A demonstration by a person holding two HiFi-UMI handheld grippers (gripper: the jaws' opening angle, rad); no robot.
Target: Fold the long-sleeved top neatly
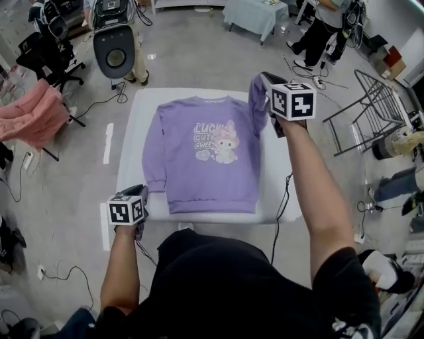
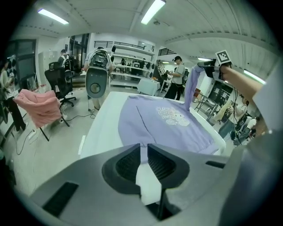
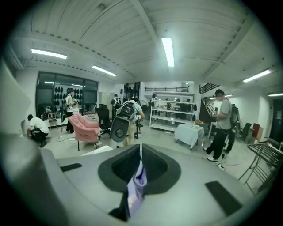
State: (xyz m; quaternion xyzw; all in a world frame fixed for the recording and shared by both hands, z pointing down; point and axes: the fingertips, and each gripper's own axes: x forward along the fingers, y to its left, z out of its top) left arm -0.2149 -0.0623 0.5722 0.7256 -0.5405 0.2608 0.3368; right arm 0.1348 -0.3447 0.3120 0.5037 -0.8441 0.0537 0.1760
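Your purple sweatshirt (image 1: 202, 155) lies face up on the white worktop (image 1: 139, 132), collar at the far edge and hem towards you, with a cartoon print on the chest. Your right tongs (image 1: 263, 79) are closed on the sleeve (image 1: 257, 102) on that side, and purple cloth is pinched between the jaws in the right gripper view. The sleeve is lifted clear of the worktop and hangs beside the far right of the body. The other sleeve (image 1: 154, 152) lies flat along the body's left side.

Your left tongs (image 1: 136, 193) hover at the near left corner, just beside that sleeve's cuff. Their jaws stand a narrow gap apart and hold nothing; only white worktop shows through the gap.

Beyond the far edge stands a grey round-faced unit on a stand (image 1: 114, 49). A pink-draped chair (image 1: 33, 112) is well off to the left, and a folding metal rack (image 1: 371, 112) is to the right. A cloth-covered table (image 1: 255, 16) is further back, with a standing person (image 1: 324, 30) near it. A black cable (image 1: 283, 198) hangs down past the worktop's near right edge.
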